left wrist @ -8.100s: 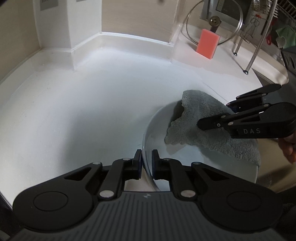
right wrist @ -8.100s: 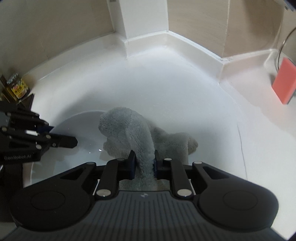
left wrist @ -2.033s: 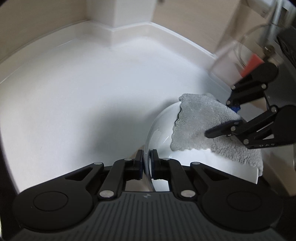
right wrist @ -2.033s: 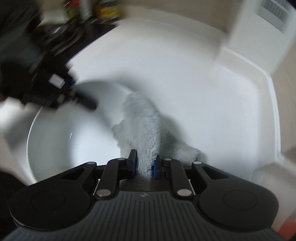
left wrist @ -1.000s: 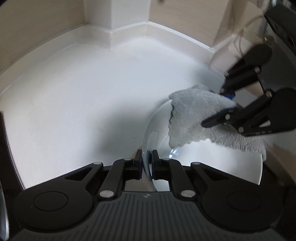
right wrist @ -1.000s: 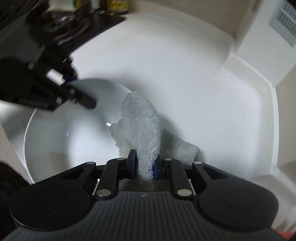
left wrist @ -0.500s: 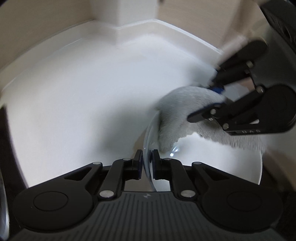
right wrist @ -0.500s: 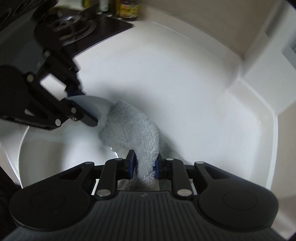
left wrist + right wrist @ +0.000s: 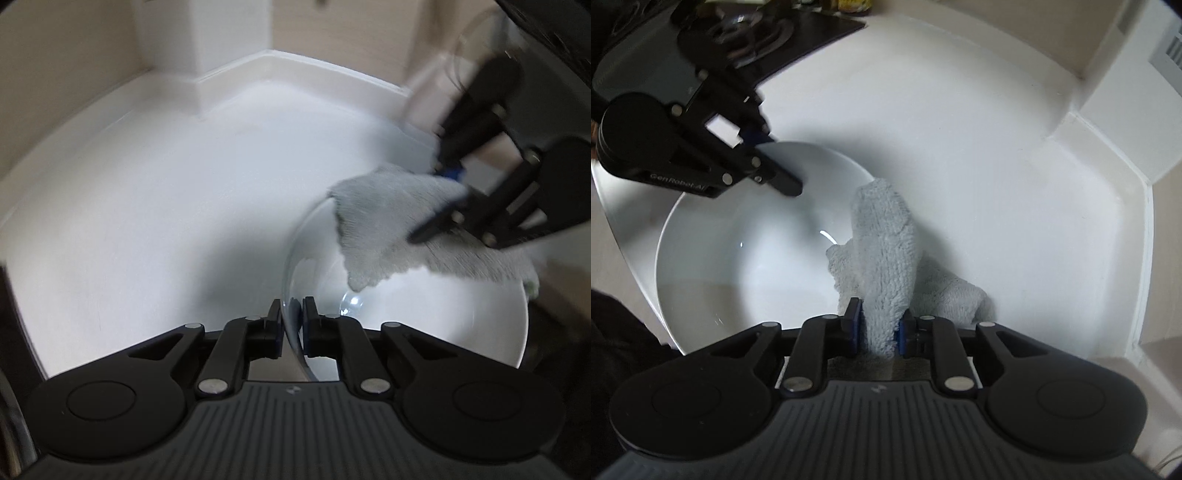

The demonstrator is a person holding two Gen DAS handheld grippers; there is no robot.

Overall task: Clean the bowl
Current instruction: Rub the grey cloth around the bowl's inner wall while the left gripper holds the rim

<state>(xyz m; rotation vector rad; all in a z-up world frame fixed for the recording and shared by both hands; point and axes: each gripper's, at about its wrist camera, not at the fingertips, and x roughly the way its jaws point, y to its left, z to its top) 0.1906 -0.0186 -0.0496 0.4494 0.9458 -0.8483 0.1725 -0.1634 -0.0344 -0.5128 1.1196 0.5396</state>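
A white bowl (image 9: 436, 306) sits at the front of a white counter; it also shows in the right wrist view (image 9: 746, 258). My left gripper (image 9: 291, 325) is shut on the bowl's left rim, and appears in the right wrist view (image 9: 768, 162) at the bowl's far-left rim. My right gripper (image 9: 877, 328) is shut on a grey fluffy cloth (image 9: 882, 254) that drapes over the bowl's right rim and hangs partly outside. In the left wrist view the right gripper (image 9: 443, 199) holds the cloth (image 9: 391, 225) over the bowl's far rim.
The white counter (image 9: 166, 192) ends at a raised back edge and beige wall corner (image 9: 232, 40). A black stove top (image 9: 768, 33) with a burner lies beyond the bowl in the right wrist view. The counter's front edge runs close under the bowl.
My right gripper has dragged the cloth around the bowl's rim, from its right side toward the far edge. My left gripper keeps its hold on the rim; the bowl turned slightly.
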